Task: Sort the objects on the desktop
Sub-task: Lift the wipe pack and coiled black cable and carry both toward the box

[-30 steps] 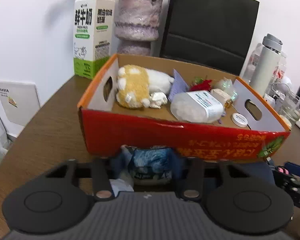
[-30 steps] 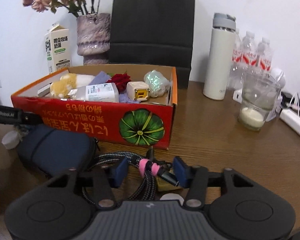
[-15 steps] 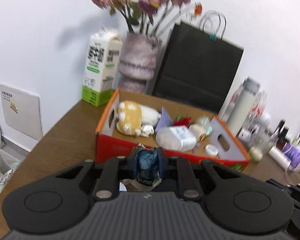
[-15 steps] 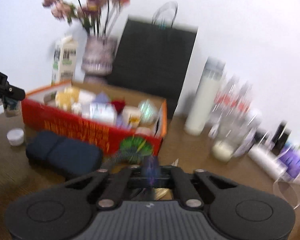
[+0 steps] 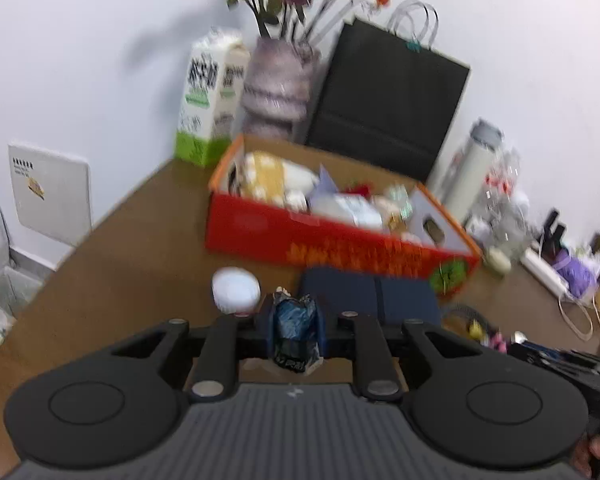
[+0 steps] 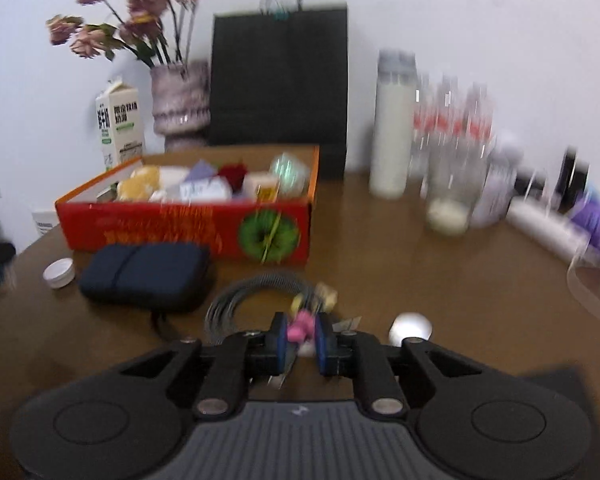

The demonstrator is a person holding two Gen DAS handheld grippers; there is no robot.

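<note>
My left gripper (image 5: 294,330) is shut on a crumpled blue packet (image 5: 294,320) and holds it above the table, in front of the red cardboard box (image 5: 320,240). My right gripper (image 6: 301,334) is shut on the pink-tied braided cable (image 6: 256,292), whose coil hangs out ahead of the fingers. The box (image 6: 188,228) holds a plush toy, a white jar, a red flower and other small items. A dark blue case (image 6: 146,270) and a white lid (image 6: 59,273) lie in front of the box.
A milk carton (image 5: 212,96), a vase of dried flowers (image 5: 280,84) and a black paper bag (image 5: 384,100) stand behind the box. A white flask (image 6: 394,124), water bottles, a glass jar (image 6: 448,204) and a power strip stand at the right. A small white round object (image 6: 410,326) lies near the cable.
Both grippers closed on their objects and lifted up and back from the box. The left took the blue packet; the right took the cable, whose coil now trails ahead of it.
</note>
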